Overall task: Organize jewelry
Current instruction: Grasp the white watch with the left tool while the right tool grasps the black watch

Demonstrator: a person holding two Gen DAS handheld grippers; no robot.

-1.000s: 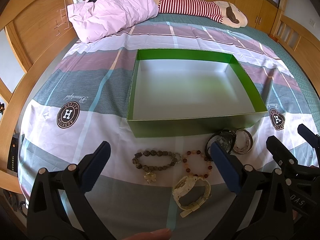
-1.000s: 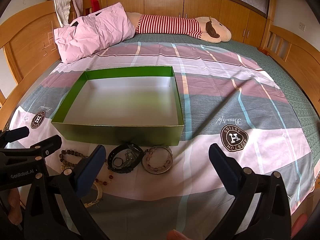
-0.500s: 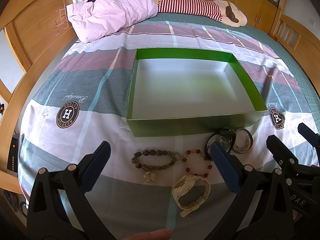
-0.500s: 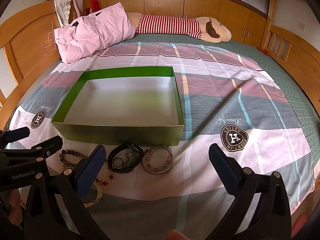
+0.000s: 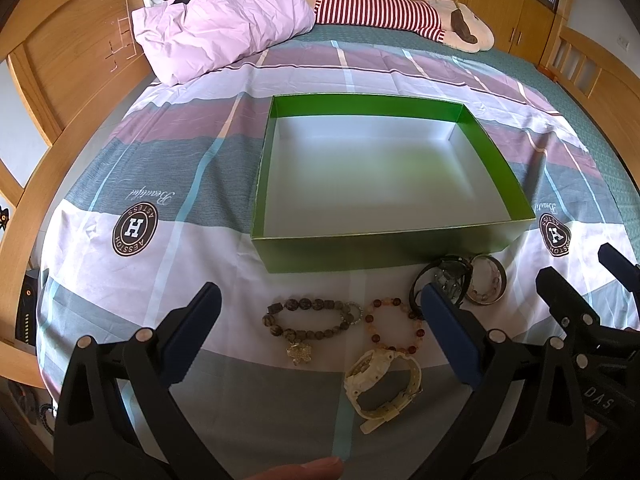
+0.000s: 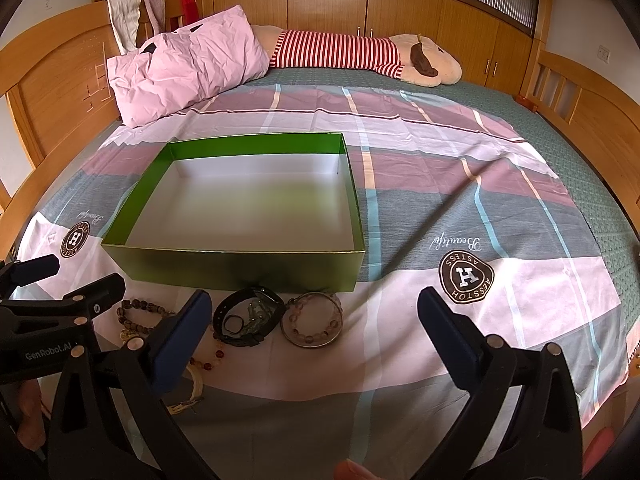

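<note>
Left wrist view
Left gripper [image 5: 320, 328]: fingers wide, holding nothing.
Box [image 5: 360, 254]: 12 o'clock, on bed [image 5: 168, 268].
Dark bracelet [image 5: 310, 320]: between fingers.
Amber bracelet [image 5: 394, 326]: 3 o'clock of it.
Watch [image 5: 384, 384]: 6 o'clock.

Right wrist view
Right gripper [image 6: 314, 330]: fingers wide, holding nothing.
Bangle [image 6: 312, 319]: between fingers.
Black watch [image 6: 248, 316]: 9 o'clock, touching bangle.

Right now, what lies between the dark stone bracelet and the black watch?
The amber bead bracelet lies between the dark stone bracelet and the black watch; the left wrist view shows this best.
</note>
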